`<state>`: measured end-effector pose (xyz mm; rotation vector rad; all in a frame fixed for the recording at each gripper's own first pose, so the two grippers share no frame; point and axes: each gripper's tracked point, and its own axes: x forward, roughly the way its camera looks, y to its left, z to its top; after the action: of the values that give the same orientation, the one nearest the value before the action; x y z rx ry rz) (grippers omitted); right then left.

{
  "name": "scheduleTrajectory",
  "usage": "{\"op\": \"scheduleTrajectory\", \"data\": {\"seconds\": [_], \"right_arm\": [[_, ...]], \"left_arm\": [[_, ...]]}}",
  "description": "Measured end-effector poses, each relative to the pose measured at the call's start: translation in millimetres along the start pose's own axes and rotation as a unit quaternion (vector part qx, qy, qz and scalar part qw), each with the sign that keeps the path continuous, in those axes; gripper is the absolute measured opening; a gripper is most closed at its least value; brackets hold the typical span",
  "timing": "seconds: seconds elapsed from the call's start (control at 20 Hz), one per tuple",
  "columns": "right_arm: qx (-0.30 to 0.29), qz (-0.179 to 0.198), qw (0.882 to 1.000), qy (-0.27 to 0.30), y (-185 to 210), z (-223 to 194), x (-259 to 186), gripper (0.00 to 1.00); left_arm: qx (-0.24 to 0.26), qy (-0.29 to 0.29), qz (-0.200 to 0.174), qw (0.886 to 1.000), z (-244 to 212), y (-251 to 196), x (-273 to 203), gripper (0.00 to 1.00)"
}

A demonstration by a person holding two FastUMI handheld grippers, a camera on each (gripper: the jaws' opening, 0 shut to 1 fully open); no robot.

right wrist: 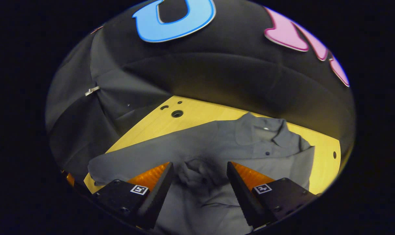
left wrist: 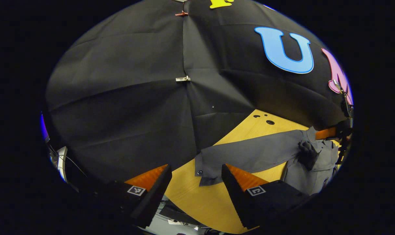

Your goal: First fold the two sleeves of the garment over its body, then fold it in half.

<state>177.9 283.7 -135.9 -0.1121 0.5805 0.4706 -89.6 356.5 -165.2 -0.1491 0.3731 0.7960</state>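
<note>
Sleeve cuff [left wrist: 206, 171] between open left gripper [left wrist: 196, 182] fingers.

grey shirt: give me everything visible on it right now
The grey shirt is a collared, button-front garment of what looks like thin woven cloth, lying flat on the yellow wooden table with its collar toward the booth wall. One long sleeve stretches straight out sideways, unfolded, its cuff with a small snap near the table edge. A sleeve end lies bunched on the body between the open right gripper fingers. The open left gripper hovers by the cuff; neither grips it.
</note>
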Motion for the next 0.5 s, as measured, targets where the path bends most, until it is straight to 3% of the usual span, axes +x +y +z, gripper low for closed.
{"op": "scheduleTrajectory", "data": {"seconds": [0.5], "right_arm": [[0.068,-0.104,0.992,-0.003,-102.8,-56.5,-121.9,0.98]], "left_arm": [[-0.025,0.059,-0.001,0.998,-28.5,-4.4,92.6,0.97]]}}
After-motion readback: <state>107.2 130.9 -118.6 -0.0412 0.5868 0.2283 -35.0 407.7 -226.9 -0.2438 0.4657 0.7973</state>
